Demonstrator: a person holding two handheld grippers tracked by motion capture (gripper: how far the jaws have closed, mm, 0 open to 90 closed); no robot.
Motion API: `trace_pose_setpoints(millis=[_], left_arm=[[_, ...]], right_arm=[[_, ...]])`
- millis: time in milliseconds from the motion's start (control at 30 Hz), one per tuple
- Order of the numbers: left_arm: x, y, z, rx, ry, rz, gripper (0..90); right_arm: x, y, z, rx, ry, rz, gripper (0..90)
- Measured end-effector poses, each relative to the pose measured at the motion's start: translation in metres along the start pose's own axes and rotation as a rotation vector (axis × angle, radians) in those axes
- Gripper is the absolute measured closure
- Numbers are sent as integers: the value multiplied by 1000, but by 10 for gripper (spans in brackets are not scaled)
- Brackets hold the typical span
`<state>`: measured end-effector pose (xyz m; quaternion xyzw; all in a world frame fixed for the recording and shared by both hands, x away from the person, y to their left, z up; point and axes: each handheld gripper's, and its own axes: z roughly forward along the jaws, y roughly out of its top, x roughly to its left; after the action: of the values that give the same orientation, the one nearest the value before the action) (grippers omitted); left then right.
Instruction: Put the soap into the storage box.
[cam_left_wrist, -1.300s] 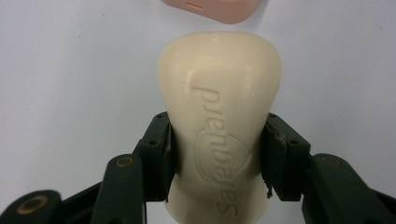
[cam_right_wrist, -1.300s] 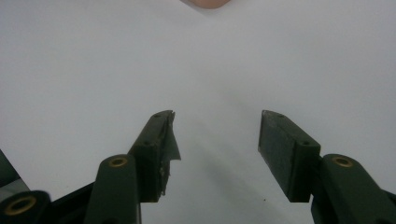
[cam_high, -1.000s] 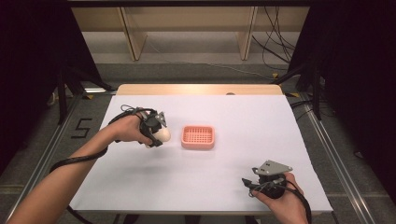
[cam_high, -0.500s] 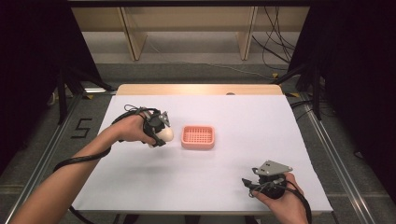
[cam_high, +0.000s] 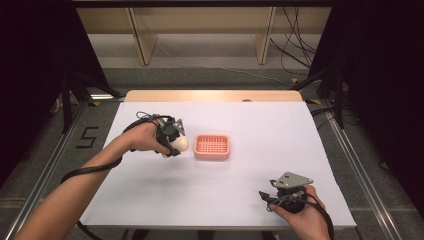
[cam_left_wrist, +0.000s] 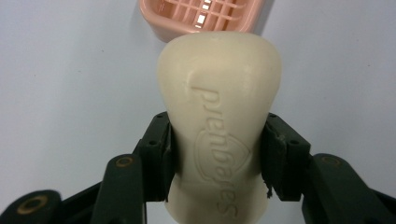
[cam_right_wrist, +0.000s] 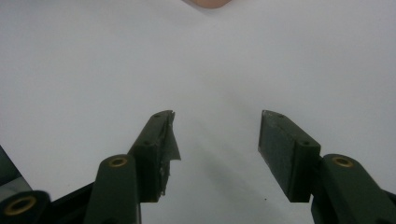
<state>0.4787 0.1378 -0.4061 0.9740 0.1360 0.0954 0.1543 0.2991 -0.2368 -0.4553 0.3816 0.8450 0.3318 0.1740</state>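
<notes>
Our left claw (cam_high: 176, 141) gripped the soap (cam_left_wrist: 219, 116), long axis aimed at the dish (cam_high: 212, 146) just ahead; our right claw (cam_right_wrist: 215, 154) gaped, well apart.

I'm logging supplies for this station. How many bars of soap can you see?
1. The cream soap bar is clamped in the left gripper, just left of the pink soap dish, whose visible part holds none.

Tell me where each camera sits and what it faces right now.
High view: above the table's near side, looking forward and down; both forearms, left tongs, right tongs.
Left gripper view: rides the left tongs, facing the soap bar they clamp and the pink tray.
Right gripper view: rides the right tongs, jaws apart over white tabletop.
Shared: soap and tray, high and left.
</notes>
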Motion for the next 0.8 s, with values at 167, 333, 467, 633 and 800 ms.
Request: trace_pose_setpoints(millis=[167, 333, 467, 633, 800], left_arm=[[0, 1, 0, -1, 1, 0, 496], [-1, 3, 1, -1, -3, -11, 496], [-1, 4, 1, -1, -6, -14, 496], [2, 8, 0, -1, 3, 9, 496], [2, 11, -1, -14, 7, 17, 496]], right_arm=[[1, 0, 0, -1, -2, 11, 460], [1, 0, 0, 0, -2, 16, 459], [1, 0, 0, 3, -4, 20, 459], [0, 0, 0, -13, -5, 1, 459], [-3, 1, 0, -33, -10, -28, 458]])
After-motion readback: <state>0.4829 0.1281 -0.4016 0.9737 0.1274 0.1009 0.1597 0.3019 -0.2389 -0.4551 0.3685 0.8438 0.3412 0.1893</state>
